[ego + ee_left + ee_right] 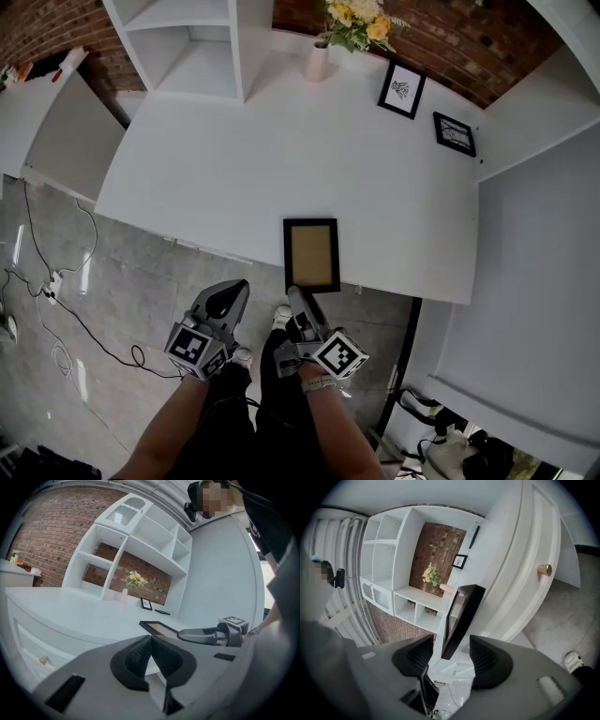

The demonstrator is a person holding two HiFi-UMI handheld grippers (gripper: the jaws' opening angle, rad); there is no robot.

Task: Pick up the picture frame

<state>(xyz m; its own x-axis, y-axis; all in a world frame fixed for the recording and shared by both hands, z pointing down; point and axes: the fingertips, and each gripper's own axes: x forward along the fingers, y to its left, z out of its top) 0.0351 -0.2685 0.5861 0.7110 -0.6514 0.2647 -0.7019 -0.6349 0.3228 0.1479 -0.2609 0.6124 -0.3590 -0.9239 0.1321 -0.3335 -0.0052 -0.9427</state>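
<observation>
The picture frame [311, 254], black-edged with a tan panel, lies flat at the front edge of the white table [234, 169], its near end jutting a little past the edge. My right gripper [294, 298] is just below that near end. In the right gripper view it is rolled on its side, and the frame [464, 616] passes between the two pads with a gap on each side, so my right gripper [447, 651] is open. My left gripper [240, 289] hangs left of the frame, off the table. Its tips meet on nothing, so my left gripper [150, 639] is shut, and beyond it the frame [159, 627] shows.
At the table's back stand a vase of yellow flowers [319, 58], two small framed prints [401, 90] [455, 132] and a white shelf unit [187, 47]. Cables [56, 281] trail over the floor at left. A drawer knob [544, 569] sits under the table edge.
</observation>
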